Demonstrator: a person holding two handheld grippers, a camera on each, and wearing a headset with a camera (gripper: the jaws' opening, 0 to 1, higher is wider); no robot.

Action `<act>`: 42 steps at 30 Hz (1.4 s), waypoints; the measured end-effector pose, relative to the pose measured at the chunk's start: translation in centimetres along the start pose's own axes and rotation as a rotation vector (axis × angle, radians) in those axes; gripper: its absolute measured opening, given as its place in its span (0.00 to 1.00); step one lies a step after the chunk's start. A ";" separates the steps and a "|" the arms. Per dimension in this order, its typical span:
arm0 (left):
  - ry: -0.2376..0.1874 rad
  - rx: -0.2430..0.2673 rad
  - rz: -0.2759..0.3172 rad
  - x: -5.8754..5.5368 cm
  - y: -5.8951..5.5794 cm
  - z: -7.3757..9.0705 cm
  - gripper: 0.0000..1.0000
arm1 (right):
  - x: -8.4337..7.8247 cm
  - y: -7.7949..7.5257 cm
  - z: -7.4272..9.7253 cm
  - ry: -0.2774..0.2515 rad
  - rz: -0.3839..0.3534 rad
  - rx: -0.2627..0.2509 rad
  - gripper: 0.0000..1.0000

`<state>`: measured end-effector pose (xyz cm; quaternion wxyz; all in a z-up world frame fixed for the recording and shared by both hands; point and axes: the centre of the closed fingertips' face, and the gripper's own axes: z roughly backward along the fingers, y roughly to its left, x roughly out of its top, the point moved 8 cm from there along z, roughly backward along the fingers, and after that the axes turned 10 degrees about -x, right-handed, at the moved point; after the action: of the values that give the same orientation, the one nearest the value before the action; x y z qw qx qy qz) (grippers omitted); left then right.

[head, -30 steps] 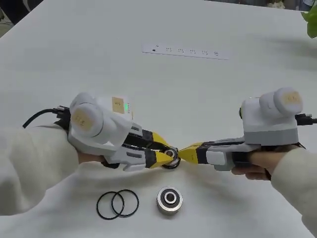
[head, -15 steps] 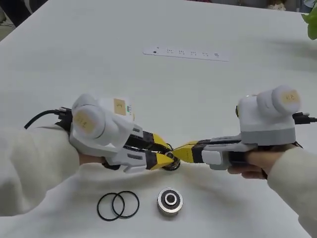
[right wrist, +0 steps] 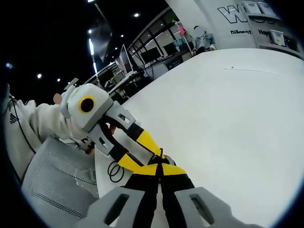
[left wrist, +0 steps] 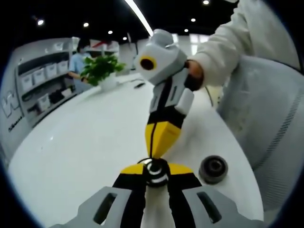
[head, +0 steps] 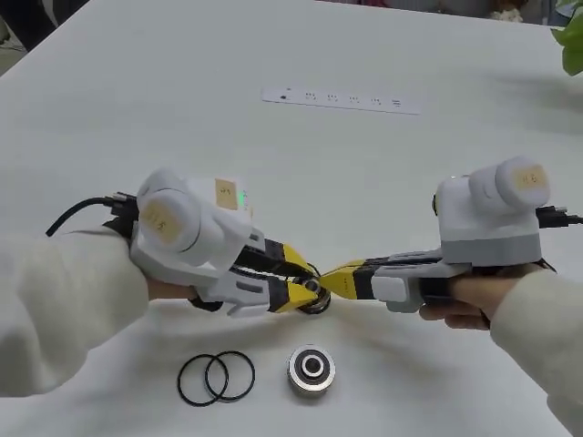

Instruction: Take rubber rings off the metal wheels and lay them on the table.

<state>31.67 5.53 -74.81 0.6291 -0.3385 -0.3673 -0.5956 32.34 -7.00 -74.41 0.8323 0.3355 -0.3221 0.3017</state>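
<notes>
Right gripper [head: 328, 280] nudged closer, jaws pinched (on what, unclear); left gripper [head: 308, 284] clamps wheel [left wrist: 156, 172].

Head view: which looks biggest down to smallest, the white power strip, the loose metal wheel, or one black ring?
1. white power strip: longest by far, even though it is farthest away.
2 and 3. loose metal wheel and black ring: they look about equally wide, so I won't rank them.

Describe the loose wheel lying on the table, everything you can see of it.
The loose wheel is a small round silvery metal disc with a dark inner band and a bright hub. It lies flat on the white table, nothing holding it, just right of two overlapping black rings, not touching them.
</notes>
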 end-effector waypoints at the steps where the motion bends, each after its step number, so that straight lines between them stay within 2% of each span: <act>1: 0.001 0.002 -0.005 0.1 0.0 0.0 0.17 | 0.0 0.0 0.0 0.000 0.001 -0.001 0.00; 8: -0.024 0.003 -0.010 1.1 -0.4 1.1 0.25 | 0.2 -0.2 0.4 -0.007 -0.004 -0.011 0.00; 10: -0.040 -0.008 0.012 1.4 -0.7 1.5 0.28 | 0.2 -0.2 0.6 -0.007 -0.002 -0.013 0.00; 14: -0.039 -0.003 -0.009 1.8 -1.3 2.4 0.34 | 0.3 -0.1 0.9 -0.010 0.001 -0.014 0.00; 17: -0.049 0.001 -0.001 2.1 -1.5 3.0 0.41 | 0.3 0.0 1.0 -0.011 0.003 -0.015 0.00; 26: -0.070 0.046 0.009 2.8 -2.1 5.2 0.56 | 0.6 0.4 1.6 -0.017 0.012 -0.012 0.00; 35: -0.100 0.094 0.014 3.3 -2.4 7.2 0.67 | 1.1 1.3 2.3 -0.028 0.008 0.007 0.00; 39: -0.086 0.120 0.005 3.0 -2.6 7.8 0.70 | 1.3 1.8 2.4 -0.031 0.012 0.017 0.00; 42: -0.094 0.131 0.010 3.1 -2.9 8.4 0.74 | 1.4 2.2 2.5 -0.033 0.016 0.027 0.00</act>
<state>28.30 11.05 -67.97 0.6348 -0.3260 -0.4331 -0.5506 30.76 -7.16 -71.11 0.8198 0.3491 -0.3342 0.3071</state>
